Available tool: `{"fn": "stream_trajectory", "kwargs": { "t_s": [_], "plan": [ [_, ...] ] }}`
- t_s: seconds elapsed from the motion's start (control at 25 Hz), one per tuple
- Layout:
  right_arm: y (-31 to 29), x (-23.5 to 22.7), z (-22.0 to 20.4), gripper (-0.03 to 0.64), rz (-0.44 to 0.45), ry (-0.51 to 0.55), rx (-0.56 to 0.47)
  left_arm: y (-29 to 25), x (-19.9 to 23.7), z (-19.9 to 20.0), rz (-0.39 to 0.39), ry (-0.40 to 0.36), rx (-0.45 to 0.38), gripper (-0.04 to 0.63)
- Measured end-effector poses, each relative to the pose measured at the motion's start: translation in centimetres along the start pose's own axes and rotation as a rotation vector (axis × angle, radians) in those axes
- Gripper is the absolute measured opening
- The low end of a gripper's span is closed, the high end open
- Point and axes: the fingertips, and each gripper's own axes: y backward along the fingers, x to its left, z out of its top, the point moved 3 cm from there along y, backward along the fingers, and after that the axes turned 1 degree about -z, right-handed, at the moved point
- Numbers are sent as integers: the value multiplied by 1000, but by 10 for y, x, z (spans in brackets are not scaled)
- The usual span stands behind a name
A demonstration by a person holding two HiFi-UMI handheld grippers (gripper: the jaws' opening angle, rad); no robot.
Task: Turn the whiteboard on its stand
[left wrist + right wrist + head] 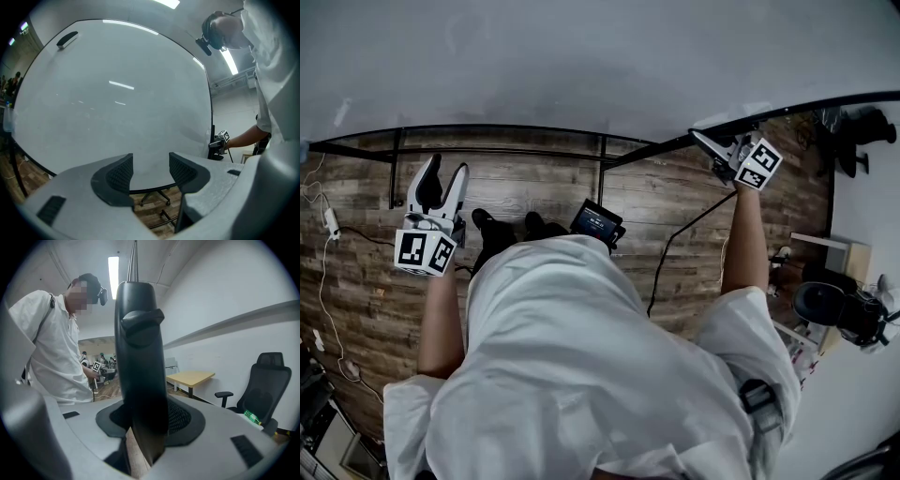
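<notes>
The turning step seems in hand: the right gripper [719, 152] is clamped on the black frame edge [139, 357] of the whiteboard [581, 66], which stands just in front of the person; the left gripper [443, 178] points at the board's face, jaws apart, nothing between them. Next, I judge, the right one must swing that edge around without slipping; the frame looks thin, hard and smooth, the face flat and glossy, the pads [121, 173] dimpled.

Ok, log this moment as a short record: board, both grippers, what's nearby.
object: whiteboard, upright before the person
left gripper: open, nothing between jaws, facing the board's face
right gripper: closed on the whiteboard's black side edge
floor: wood planks
nearby: office chair by the wall
</notes>
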Motion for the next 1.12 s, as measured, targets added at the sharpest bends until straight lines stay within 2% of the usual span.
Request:
{"fn": "stream_trajectory", "kwargs": {
  "t_s": [0.72,0.84,1.0,1.12],
  "plan": [
    [32,-10,-9,198,-53,-71,-37,-21,-18,-1,-66,-14,25,241],
    [42,-10,-12,212,-153,-91,-86,-29,-24,-2,-92,-12,21,241],
    [65,1,-23,199,-392,-119,-182,-37,-26,-6,-122,-3,16,241],
    [71,23,-32,173,-557,-117,-181,-45,-32,-7,-142,6,8,241]
  ]
}}
